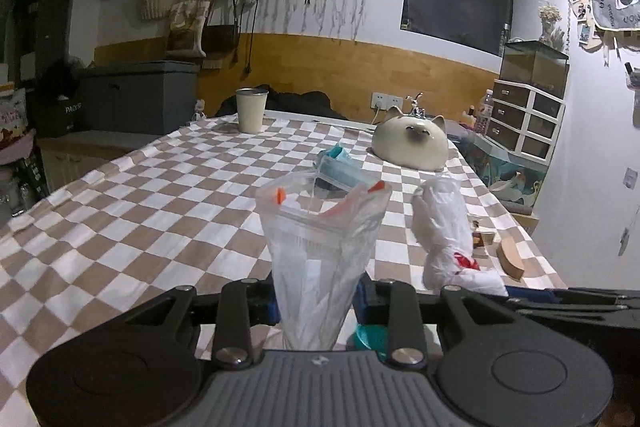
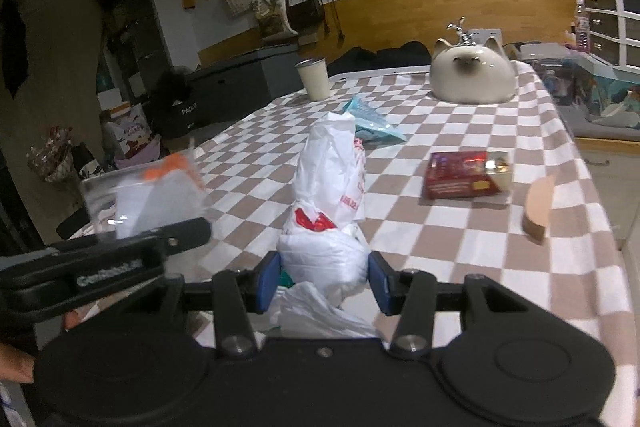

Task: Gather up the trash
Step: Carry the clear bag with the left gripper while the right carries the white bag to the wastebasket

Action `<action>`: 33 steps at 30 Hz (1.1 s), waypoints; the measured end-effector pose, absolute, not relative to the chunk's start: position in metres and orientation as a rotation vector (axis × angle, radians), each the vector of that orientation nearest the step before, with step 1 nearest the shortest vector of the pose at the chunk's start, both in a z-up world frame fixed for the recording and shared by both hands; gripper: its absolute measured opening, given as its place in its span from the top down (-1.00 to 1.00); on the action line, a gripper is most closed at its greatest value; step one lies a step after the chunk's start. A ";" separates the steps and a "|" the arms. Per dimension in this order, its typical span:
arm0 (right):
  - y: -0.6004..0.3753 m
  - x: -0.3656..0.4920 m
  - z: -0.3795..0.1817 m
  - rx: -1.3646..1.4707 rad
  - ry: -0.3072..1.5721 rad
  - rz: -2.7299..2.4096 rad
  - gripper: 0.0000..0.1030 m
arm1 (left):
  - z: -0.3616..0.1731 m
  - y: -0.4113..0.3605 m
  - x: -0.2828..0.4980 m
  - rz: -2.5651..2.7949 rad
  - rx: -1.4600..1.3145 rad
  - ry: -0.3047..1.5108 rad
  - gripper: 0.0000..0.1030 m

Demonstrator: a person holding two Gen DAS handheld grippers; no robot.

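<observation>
My left gripper (image 1: 316,303) is shut on a clear zip bag (image 1: 320,239) with orange tabs and white paper inside. The bag stands up between the blue pads, above the checkered tablecloth (image 1: 160,195). My right gripper (image 2: 323,281) is shut on a bunched white plastic bag (image 2: 328,187) with red print, its top leaning away over the table. The white bag (image 1: 440,223) shows just right of the clear bag in the left wrist view. In the right wrist view the left gripper's arm (image 2: 120,259) and the clear bag (image 2: 140,195) sit at the left.
On the cloth lie a blue packet (image 2: 370,123), a dark red box (image 2: 464,175) and a wooden piece (image 2: 538,211) near the right edge. A cat-shaped ceramic (image 2: 472,75) and a cream cup (image 2: 314,79) stand at the far end. Drawers and clutter line the right wall.
</observation>
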State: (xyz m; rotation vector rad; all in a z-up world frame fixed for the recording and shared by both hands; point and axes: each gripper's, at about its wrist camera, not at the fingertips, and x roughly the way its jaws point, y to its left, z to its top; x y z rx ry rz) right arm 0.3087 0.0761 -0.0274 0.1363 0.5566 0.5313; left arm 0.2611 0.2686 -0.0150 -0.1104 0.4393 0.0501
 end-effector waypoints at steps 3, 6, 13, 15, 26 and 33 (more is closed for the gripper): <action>0.064 0.297 -0.020 0.133 0.543 0.524 0.06 | -0.007 0.259 0.247 0.065 -0.082 0.439 0.35; 0.051 0.285 -0.012 0.123 0.524 0.515 0.06 | -0.001 0.249 0.233 0.070 -0.060 0.437 0.35; 0.020 0.262 0.005 0.088 0.488 0.477 0.06 | 0.009 0.228 0.207 0.079 -0.045 0.427 0.35; 0.012 0.255 0.008 0.079 0.483 0.468 0.06 | 0.012 0.221 0.201 0.081 -0.044 0.422 0.35; -0.050 0.226 0.020 0.044 0.445 0.391 0.06 | 0.027 0.173 0.184 0.057 -0.026 0.395 0.35; -0.102 0.208 0.024 0.041 0.423 0.316 0.06 | 0.032 0.125 0.184 -0.005 0.003 0.380 0.35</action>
